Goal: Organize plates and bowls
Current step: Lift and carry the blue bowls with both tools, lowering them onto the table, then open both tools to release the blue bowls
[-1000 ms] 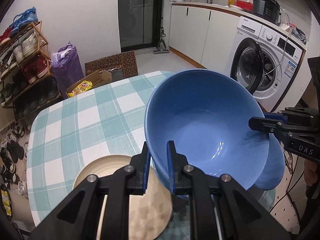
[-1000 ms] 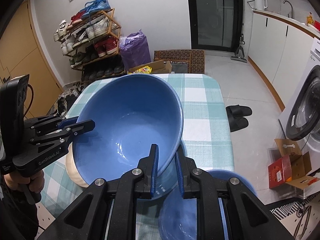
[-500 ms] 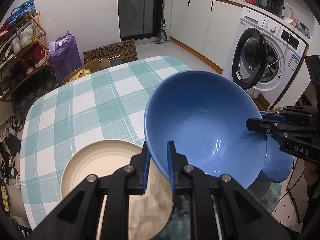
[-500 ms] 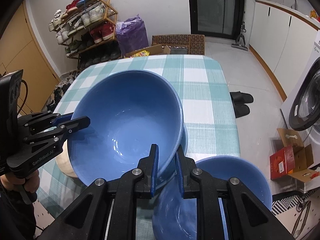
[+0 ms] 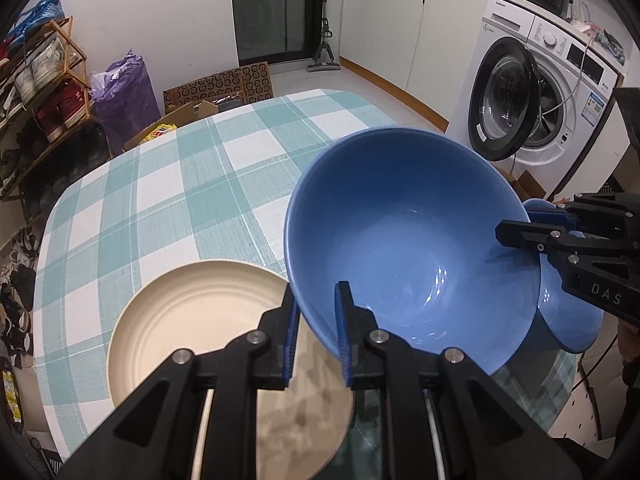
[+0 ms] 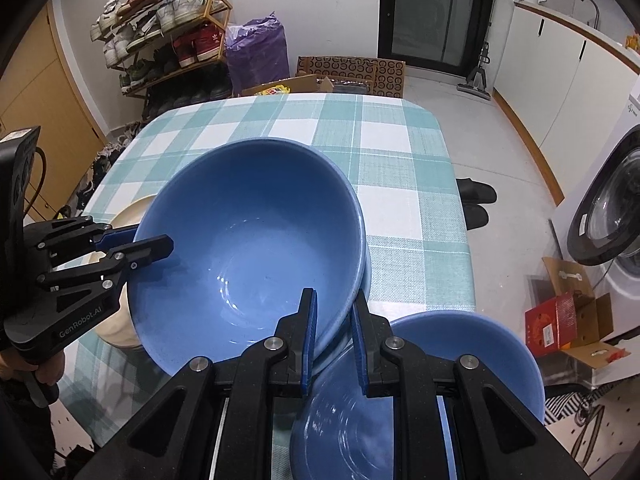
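Note:
A large blue bowl (image 5: 412, 240) is held between both grippers above the checked table (image 5: 168, 184). My left gripper (image 5: 316, 332) is shut on its near rim in the left wrist view. My right gripper (image 6: 335, 332) is shut on the opposite rim of the same bowl (image 6: 248, 256). The right gripper (image 5: 520, 228) shows at the bowl's right edge in the left wrist view. A second blue bowl (image 6: 460, 384) sits on the table below the right gripper; it also shows in the left wrist view (image 5: 568, 320). A cream plate (image 5: 192, 320) lies under the left gripper.
A washing machine (image 5: 536, 92) with its door open stands to the right of the table. A shoe rack (image 6: 168, 36) and purple bag (image 6: 258, 48) stand beyond the far end. Cardboard boxes (image 6: 572, 312) lie on the floor at the right.
Both grippers have lowered the large blue bowl toward the table. The second blue bowl and the cream plate show more fully now.

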Action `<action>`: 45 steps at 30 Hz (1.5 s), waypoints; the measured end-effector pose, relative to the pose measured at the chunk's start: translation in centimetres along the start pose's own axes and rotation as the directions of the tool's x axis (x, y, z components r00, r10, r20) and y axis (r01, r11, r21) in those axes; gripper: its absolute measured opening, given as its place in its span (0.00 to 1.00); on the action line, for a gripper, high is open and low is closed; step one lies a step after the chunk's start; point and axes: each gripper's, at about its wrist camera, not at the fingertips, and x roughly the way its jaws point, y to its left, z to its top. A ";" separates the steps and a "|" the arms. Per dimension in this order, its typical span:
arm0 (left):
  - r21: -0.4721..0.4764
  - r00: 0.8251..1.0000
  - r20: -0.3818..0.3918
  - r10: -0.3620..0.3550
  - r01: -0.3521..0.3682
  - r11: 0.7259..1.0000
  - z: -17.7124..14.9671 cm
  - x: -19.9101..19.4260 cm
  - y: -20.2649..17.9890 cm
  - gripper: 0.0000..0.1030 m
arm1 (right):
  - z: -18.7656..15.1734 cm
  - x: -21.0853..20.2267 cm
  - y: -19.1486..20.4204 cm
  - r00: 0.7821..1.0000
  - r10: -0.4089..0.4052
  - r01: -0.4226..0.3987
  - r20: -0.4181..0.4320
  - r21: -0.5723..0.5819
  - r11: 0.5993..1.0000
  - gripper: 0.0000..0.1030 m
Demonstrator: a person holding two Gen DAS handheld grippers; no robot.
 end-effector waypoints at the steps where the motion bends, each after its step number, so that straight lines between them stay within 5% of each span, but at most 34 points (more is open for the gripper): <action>1: 0.001 1.000 -0.002 0.001 -0.001 1.000 0.0 0.1 0.0 0.15 | 0.0 0.1 0.1 1.000 -0.007 0.007 -0.003 -0.004 1.000 0.16; 15: 0.040 1.000 -0.011 0.018 -0.017 0.999 -0.3 0.6 -0.6 0.19 | -0.2 1.0 1.2 0.994 -0.109 0.108 -0.006 -0.090 0.990 0.17; 24: 0.054 0.999 -0.014 0.032 -0.032 0.998 -0.6 0.7 -0.7 0.38 | -0.3 1.2 0.5 0.992 -0.127 0.127 0.007 -0.093 0.987 0.26; 30: 0.023 1.000 -0.019 0.020 -0.020 1.000 -0.7 0.6 0.0 0.49 | 0.0 0.3 -0.1 0.994 -0.104 0.106 0.038 -0.074 0.992 0.51; 34: -0.008 1.000 -0.018 0.000 -0.001 1.000 -0.9 0.0 0.5 0.60 | 0.3 -0.6 -0.6 0.995 -0.070 0.073 0.076 -0.035 0.997 0.83; 35: -0.012 1.000 -0.012 0.001 -0.001 1.000 -1.0 -0.3 0.6 0.64 | 0.4 -0.9 -0.8 0.995 -0.062 0.064 0.084 -0.022 0.998 0.83; 37: -0.029 1.000 0.008 0.009 -0.009 1.000 -1.1 -0.9 0.9 0.93 | 0.6 -1.2 -0.9 0.996 -0.037 0.038 0.087 -0.011 0.999 0.83; 41: -0.056 0.999 0.043 -0.017 0.020 0.998 -1.3 -2.2 1.1 0.96 | 0.7 -2.8 -1.1 0.990 0.012 -0.012 0.143 -0.001 1.000 0.98; 45: -0.079 0.997 0.070 -0.039 0.045 0.996 -1.3 -3.2 0.9 1.00 | 0.6 -4.5 -1.1 0.984 0.036 -0.034 0.177 -0.010 0.999 1.00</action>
